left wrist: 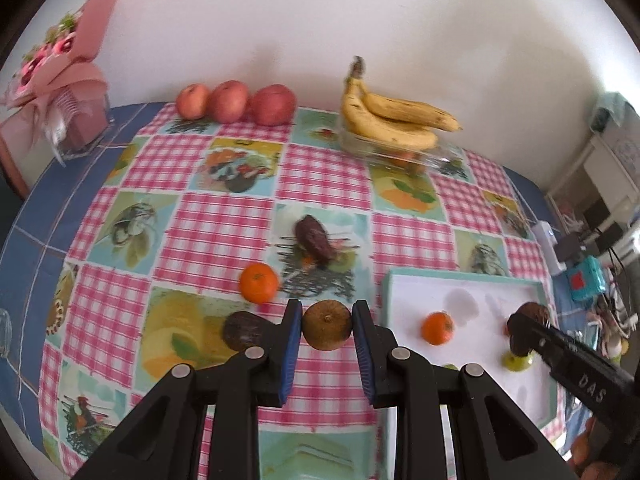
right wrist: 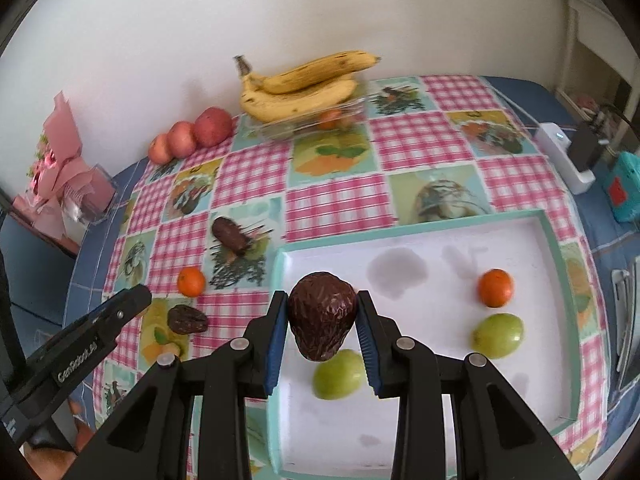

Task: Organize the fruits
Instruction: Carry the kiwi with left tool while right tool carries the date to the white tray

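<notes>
My left gripper (left wrist: 327, 309) is shut on a brown kiwi (left wrist: 327, 330), held above the checked tablecloth just left of the white tray (left wrist: 464, 280). My right gripper (right wrist: 322, 297) is shut on a dark wrinkled avocado (right wrist: 322, 316), held over the tray's (right wrist: 400, 229) near left part. On the tray lie an orange (right wrist: 495, 287) and two green fruits (right wrist: 498, 335) (right wrist: 340, 376). Loose on the cloth are another orange (left wrist: 259, 283), a dark wrinkled fruit (left wrist: 244, 330) and a dark elongated fruit (left wrist: 316, 242).
Three red apples (left wrist: 234, 101) line the back wall. Bananas (left wrist: 392, 120) rest on a clear container (left wrist: 400, 156). A pink bouquet (left wrist: 60, 60) stands at the far left. A white power strip (right wrist: 560, 148) and a teal device (right wrist: 622, 188) sit at the right table edge.
</notes>
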`<act>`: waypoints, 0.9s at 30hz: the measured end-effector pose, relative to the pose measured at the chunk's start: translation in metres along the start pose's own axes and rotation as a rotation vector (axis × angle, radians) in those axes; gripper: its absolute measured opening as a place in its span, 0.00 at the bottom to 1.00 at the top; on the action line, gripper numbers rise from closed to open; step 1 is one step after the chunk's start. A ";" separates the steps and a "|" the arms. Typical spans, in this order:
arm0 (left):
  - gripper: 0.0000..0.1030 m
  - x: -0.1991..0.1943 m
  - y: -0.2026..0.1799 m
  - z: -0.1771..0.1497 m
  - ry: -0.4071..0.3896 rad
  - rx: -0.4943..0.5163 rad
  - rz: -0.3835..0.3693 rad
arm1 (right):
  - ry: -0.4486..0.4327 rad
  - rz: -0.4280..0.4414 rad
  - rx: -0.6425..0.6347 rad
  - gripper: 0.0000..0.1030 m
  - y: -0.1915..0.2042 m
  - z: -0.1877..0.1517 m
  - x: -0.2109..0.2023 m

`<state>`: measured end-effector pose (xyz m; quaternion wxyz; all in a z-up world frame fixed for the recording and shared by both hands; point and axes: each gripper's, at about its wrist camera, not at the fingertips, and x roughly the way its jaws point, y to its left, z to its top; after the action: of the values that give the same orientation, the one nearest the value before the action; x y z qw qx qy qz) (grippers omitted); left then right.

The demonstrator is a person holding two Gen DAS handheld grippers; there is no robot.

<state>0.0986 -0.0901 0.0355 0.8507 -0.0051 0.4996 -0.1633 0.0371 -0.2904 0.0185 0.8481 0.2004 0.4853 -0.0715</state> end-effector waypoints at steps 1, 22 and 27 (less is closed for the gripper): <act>0.27 0.000 -0.006 -0.001 0.002 0.010 -0.005 | -0.004 -0.006 0.010 0.34 -0.006 0.000 -0.002; 0.27 0.028 -0.136 -0.049 0.155 0.295 -0.163 | -0.059 -0.242 0.204 0.34 -0.124 -0.002 -0.037; 0.27 0.046 -0.148 -0.063 0.229 0.318 -0.172 | -0.005 -0.246 0.200 0.34 -0.128 -0.005 -0.021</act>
<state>0.0254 -0.2336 -0.0097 0.7614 0.1053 0.5587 -0.3116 -0.0179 -0.4059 -0.0006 0.8099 0.2229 0.4945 -0.2234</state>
